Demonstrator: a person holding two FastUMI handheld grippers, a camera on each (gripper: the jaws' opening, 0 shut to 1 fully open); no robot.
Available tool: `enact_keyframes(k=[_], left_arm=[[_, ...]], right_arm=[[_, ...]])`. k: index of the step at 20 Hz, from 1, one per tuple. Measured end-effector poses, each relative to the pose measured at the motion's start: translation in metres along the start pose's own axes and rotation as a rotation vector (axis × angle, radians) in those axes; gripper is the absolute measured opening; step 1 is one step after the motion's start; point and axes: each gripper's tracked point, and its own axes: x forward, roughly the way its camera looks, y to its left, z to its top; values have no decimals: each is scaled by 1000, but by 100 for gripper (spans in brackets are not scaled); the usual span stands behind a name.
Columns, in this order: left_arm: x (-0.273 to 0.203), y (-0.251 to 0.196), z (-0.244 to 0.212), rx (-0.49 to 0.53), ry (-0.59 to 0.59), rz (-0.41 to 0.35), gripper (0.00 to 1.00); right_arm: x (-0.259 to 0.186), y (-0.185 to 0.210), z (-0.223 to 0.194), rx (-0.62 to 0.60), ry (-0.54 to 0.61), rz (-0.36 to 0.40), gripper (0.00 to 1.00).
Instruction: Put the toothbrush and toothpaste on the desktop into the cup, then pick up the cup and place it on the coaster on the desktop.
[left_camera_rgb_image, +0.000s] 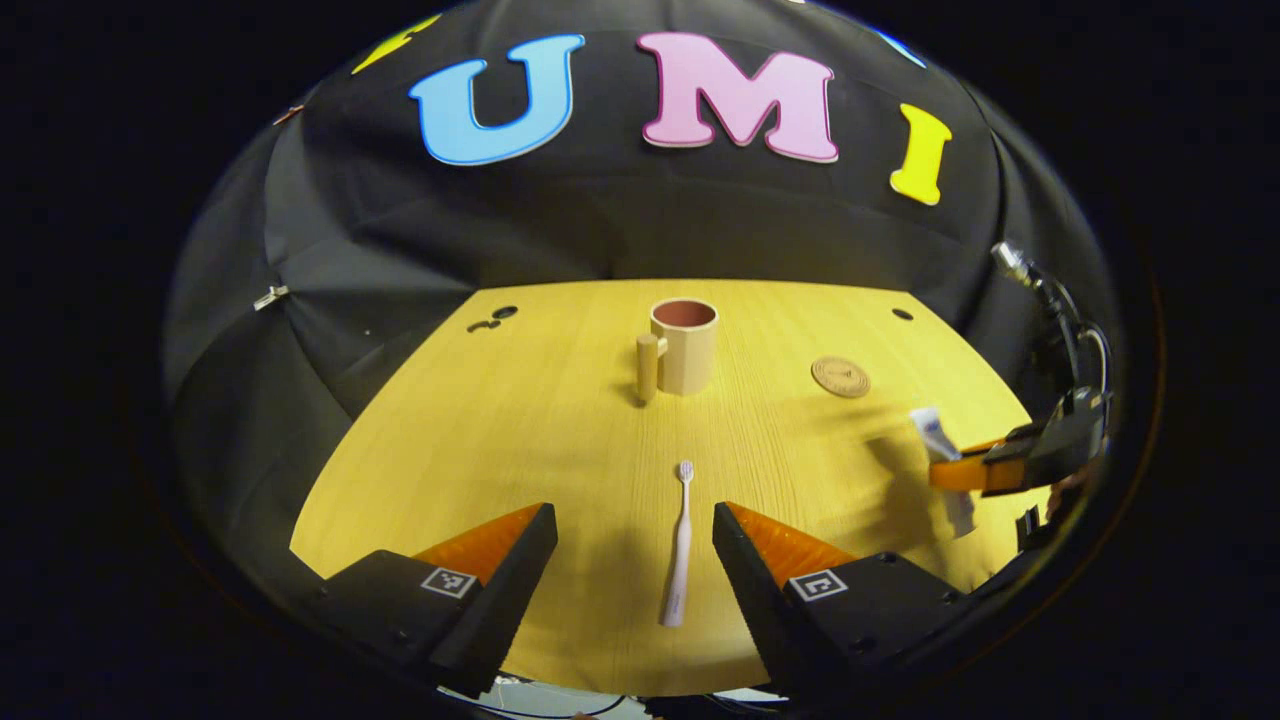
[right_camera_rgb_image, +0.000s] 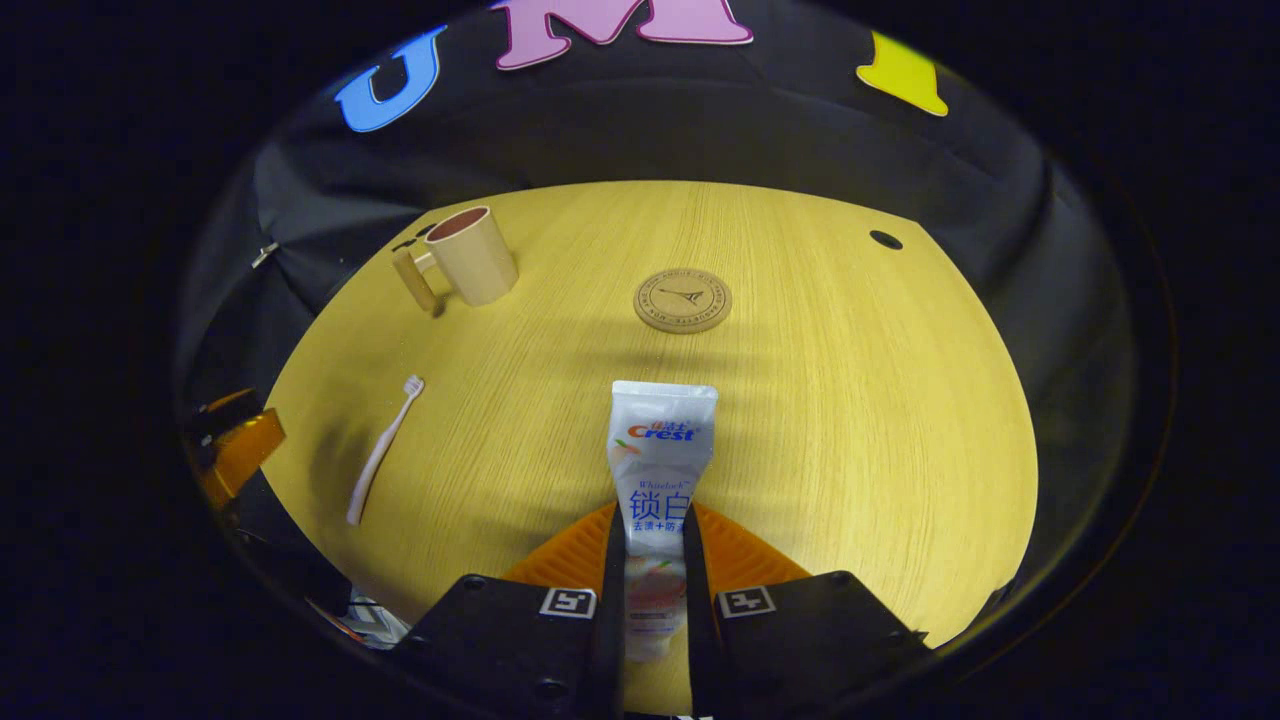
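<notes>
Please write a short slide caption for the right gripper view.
Right gripper shut on toothpaste; cup and coaster ahead.

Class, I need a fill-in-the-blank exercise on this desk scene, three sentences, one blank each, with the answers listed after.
1. The right gripper is shut on the white ____ tube.
2. The pale pink toothbrush lies between the open left gripper's ____.
3. The beige handled cup stands on the yellow wooden desktop, not yet on the round brown ____.

Answers: toothpaste; fingers; coaster

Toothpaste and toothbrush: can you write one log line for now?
right gripper: shut on white toothpaste tube | left gripper: open over pale plastic toothbrush | beige cup: empty
</notes>
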Motion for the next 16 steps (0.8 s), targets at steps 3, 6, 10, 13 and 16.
enact_keyframes(k=[3, 6, 10, 13, 16], left_arm=[[22, -6, -14, 34, 49, -3, 95], [42, -17, -30, 13, 108, -35, 95], [62, -23, -56, -16, 201, -72, 94], [68, -25, -64, -24, 238, -79, 89], [71, -22, -68, -18, 264, -78, 84]], right_arm=[[-15, 1, 13, 70, -42, 25, 29], [-24, -1, 21, 63, -74, 36, 29], [-36, -10, 18, 101, -74, 39, 29], [-38, -19, 14, 85, -81, 26, 29], [-41, -23, 13, 98, -85, 33, 29]])
